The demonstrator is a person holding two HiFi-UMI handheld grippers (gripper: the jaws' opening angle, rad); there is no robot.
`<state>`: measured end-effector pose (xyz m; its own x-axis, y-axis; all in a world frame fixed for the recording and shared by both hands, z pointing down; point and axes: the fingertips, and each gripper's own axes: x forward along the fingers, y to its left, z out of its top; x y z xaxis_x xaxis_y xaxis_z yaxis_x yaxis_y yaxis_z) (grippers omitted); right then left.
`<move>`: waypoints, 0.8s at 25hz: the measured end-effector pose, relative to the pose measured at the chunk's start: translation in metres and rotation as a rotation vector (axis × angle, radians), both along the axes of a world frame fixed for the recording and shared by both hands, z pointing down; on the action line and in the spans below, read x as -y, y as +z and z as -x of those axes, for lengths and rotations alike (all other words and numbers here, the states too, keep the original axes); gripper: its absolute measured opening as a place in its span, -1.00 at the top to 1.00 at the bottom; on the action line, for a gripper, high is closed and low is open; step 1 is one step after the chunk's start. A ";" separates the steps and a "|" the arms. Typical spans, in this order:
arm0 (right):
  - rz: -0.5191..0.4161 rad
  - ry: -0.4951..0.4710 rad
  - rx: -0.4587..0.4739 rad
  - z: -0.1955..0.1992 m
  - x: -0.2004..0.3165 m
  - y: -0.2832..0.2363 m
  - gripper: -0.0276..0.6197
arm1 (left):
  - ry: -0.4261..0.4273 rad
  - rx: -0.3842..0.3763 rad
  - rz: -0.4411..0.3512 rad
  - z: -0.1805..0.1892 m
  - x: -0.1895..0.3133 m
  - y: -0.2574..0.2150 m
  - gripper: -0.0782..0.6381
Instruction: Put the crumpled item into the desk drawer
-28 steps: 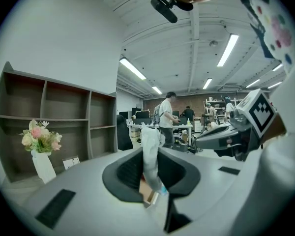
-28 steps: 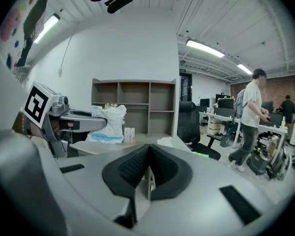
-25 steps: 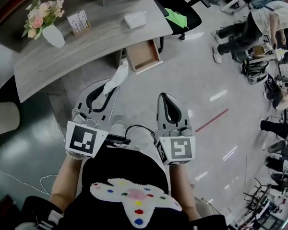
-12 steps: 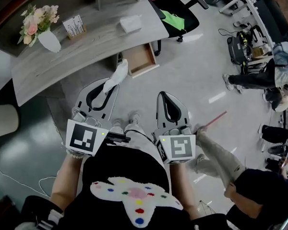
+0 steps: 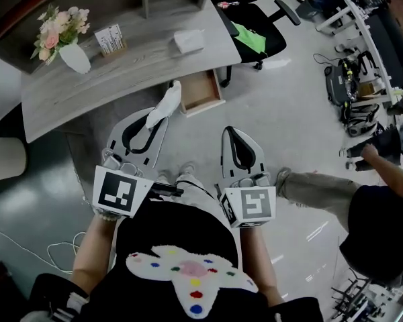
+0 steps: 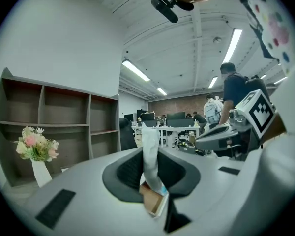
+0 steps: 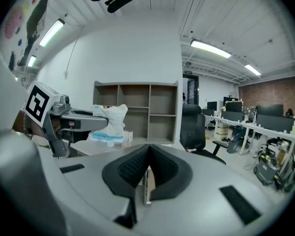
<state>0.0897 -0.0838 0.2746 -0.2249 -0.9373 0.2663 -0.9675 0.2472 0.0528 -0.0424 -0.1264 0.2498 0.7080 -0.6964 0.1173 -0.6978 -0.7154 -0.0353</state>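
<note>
My left gripper (image 5: 158, 117) is shut on a white crumpled item (image 5: 166, 103), which sticks up past its tips. In the left gripper view the crumpled item (image 6: 149, 144) stands pinched between the black pads. The open wooden desk drawer (image 5: 200, 92) juts from the grey desk (image 5: 121, 69), just beyond and right of the item. My right gripper (image 5: 234, 132) is held beside the left one over the floor, shut with nothing in it. In the right gripper view its pads (image 7: 135, 168) meet, and the crumpled item (image 7: 110, 123) shows at the left.
On the desk stand a white vase of flowers (image 5: 62, 37), a card holder (image 5: 110, 40) and a tissue box (image 5: 189, 41). A black office chair (image 5: 256, 27) sits right of the drawer. A person (image 5: 373, 203) crouches at the right. Shelves rise behind the desk.
Both grippers have edged toward the desk, and the drawer sits slightly nearer in the head view. The left still holds the item. A person has come in at the right.
</note>
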 end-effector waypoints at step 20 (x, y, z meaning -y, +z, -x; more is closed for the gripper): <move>0.008 -0.026 0.028 -0.031 0.014 0.012 0.90 | -0.024 0.023 0.022 -0.032 0.006 0.009 0.58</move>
